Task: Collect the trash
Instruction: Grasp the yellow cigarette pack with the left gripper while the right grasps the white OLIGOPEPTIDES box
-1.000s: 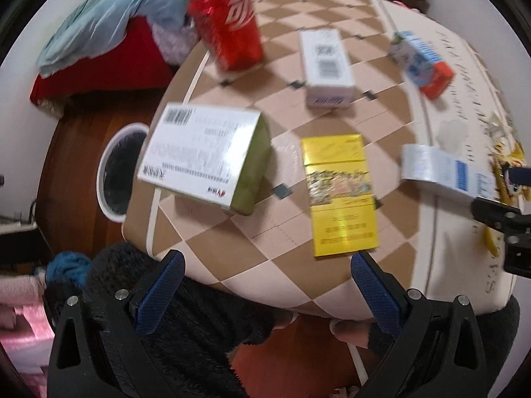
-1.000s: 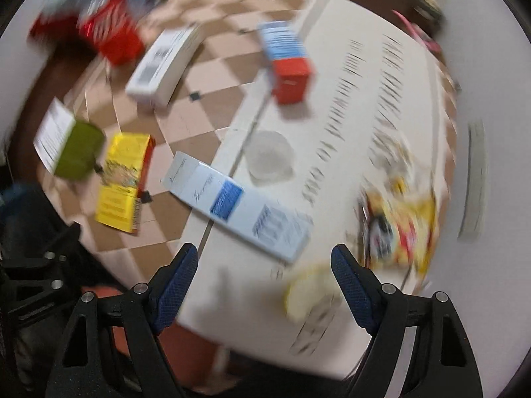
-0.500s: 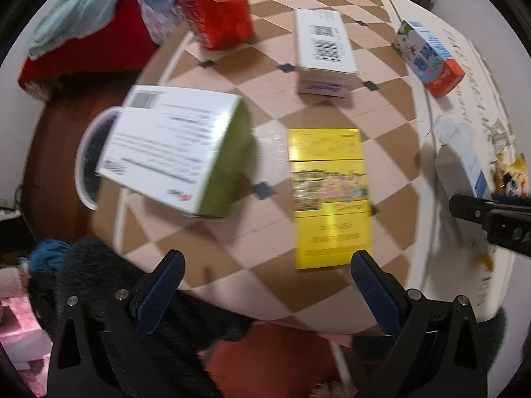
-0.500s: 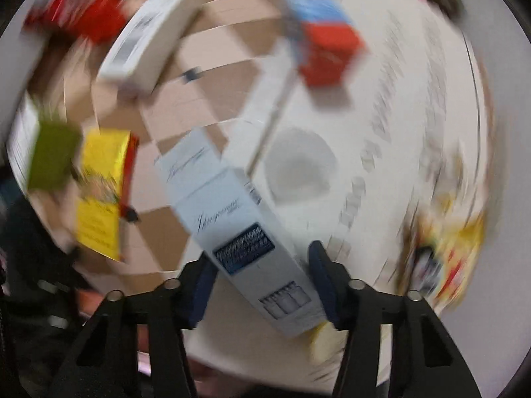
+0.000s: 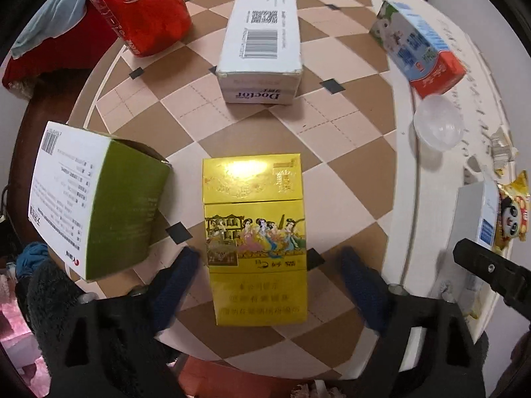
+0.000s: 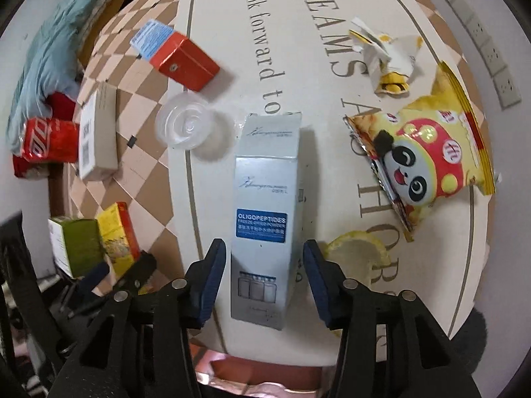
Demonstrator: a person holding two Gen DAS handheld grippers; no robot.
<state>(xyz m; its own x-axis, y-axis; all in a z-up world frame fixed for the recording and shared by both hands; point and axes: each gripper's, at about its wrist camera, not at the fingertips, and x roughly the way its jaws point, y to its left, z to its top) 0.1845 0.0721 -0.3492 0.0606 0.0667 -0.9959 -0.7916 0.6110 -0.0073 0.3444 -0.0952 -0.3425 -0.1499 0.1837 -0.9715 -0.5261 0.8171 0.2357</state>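
In the right wrist view my right gripper [image 6: 262, 275] stands around a long grey-white box with a blue label [image 6: 265, 212], its fingers close to both sides; I cannot tell whether they touch. In the left wrist view my left gripper [image 5: 268, 282] is open around the near end of a yellow cigarette pack [image 5: 255, 238] lying flat on the checkered table [image 5: 351, 179], with gaps on both sides. The grey box shows at the right edge of the left wrist view [image 5: 478, 212].
A green-and-white box [image 5: 96, 202], a white barcode box [image 5: 262, 46], a red cola can [image 5: 139, 6], a blue-red carton [image 5: 418, 49] and a clear cup [image 5: 438, 126] lie on the table. A panda snack bag [image 6: 428, 162], crumpled wrapper [image 6: 388, 53] and lemon slice [image 6: 358, 255] lie right.
My left gripper has moved forward and its fingers now flank the yellow pack. My right gripper has narrowed around the grey box, which now points straight ahead.
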